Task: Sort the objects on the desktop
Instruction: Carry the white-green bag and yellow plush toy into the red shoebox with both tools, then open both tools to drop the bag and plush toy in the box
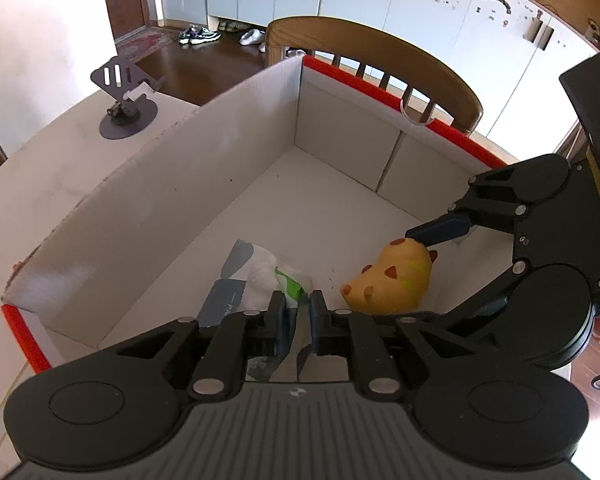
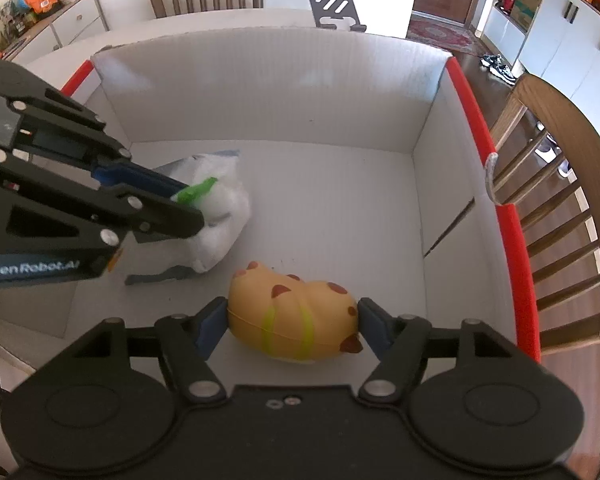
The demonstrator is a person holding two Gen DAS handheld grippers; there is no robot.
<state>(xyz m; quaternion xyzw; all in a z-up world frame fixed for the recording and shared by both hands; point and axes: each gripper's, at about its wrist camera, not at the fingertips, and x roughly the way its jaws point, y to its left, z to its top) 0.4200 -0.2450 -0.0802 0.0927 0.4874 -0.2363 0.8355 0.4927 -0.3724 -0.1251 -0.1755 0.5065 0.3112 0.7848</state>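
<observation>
Yellow toy (image 2: 294,316) sits low in the box (image 1: 148,200), touching both fingers of my right tool (image 2: 292,326); my left tool (image 1: 298,312) pinches the packet (image 1: 260,276). Opening unevenly could tip or drag either one.

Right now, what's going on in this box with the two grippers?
Both handheld grippers are down inside a white cardboard box with red edges on a table. The left gripper is shut on a white plastic packet with a green tab, whose lower end reaches the box floor. The right gripper straddles a yellow spotted toy lying on the floor of the box, one finger at each end; whether it presses the toy is unclear. A phone stand sits on the table outside the box.
</observation>
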